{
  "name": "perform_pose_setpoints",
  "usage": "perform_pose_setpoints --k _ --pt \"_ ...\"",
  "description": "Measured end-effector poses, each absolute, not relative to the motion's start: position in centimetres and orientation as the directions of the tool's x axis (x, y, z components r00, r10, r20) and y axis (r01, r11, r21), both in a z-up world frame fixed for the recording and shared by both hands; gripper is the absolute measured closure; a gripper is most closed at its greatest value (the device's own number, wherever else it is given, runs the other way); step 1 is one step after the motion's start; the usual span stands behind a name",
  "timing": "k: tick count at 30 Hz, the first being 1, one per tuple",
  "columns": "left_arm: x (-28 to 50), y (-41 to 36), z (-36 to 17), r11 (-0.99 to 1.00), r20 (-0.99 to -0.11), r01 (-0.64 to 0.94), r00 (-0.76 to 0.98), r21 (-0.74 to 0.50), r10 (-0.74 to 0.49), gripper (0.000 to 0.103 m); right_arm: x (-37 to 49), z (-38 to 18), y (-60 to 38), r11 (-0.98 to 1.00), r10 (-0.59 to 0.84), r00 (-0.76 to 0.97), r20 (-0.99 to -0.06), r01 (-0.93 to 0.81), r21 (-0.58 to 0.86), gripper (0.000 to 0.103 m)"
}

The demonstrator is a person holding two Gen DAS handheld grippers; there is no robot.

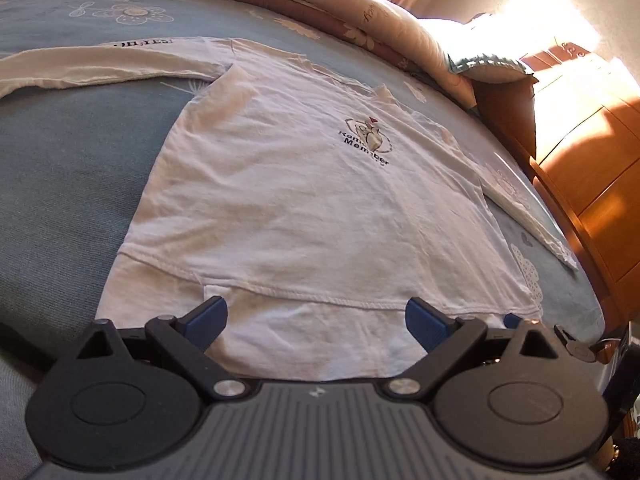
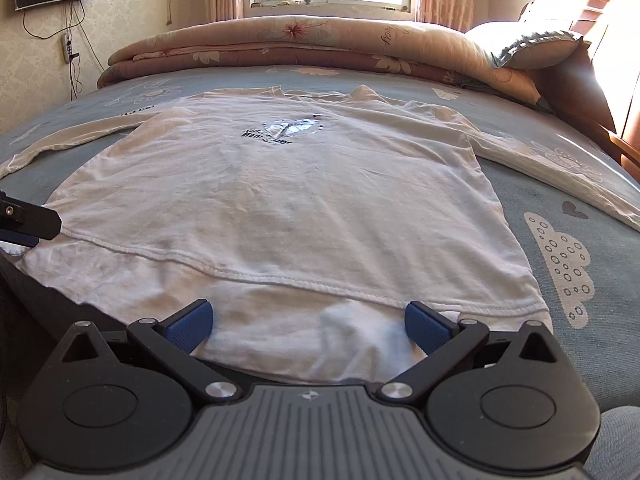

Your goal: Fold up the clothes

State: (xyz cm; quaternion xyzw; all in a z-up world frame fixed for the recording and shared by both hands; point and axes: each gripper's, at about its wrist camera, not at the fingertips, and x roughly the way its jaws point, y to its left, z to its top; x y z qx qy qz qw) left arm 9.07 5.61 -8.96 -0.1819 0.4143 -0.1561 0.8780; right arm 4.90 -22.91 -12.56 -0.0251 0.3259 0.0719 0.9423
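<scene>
The left claw (image 1: 316, 320) and the right claw (image 2: 308, 322) are both spread wide over the near hem, positioned to pinch its two ends. The white shirt (image 2: 280, 200) lies flat, print up, sleeves outstretched on the bed (image 2: 560, 184), ready for folding toward the rolled quilt (image 2: 304, 40).
</scene>
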Motion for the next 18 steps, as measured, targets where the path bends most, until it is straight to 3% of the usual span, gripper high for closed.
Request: perform_pose_setpoints --k 4,11,14,18 --pt "10.8 6.6 -9.0 0.876 -0.680 0.066 0.604 -0.477 -0.416 0.007 4.5 -12.8 -23.0 0.989 0.118 0.797 -0.592 -0.147 0.000 0.000" --pt "12.2 8.6 -9.5 0.904 -0.759 -0.095 0.583 -0.416 -0.288 0.007 3.9 -13.2 -23.2 0.987 0.133 0.817 -0.561 -0.160 0.002 0.000" --pt "12.5 9.4 -8.8 0.860 -0.719 -0.078 0.590 -0.504 -0.367 0.007 3.7 -13.3 -23.2 0.987 0.133 0.823 -0.552 -0.160 0.000 0.000" --pt "14.1 9.0 -8.6 0.853 -0.691 -0.043 0.608 -0.521 -0.391 0.007 3.7 -13.3 -23.1 0.988 0.129 0.826 -0.549 -0.154 0.000 0.000"
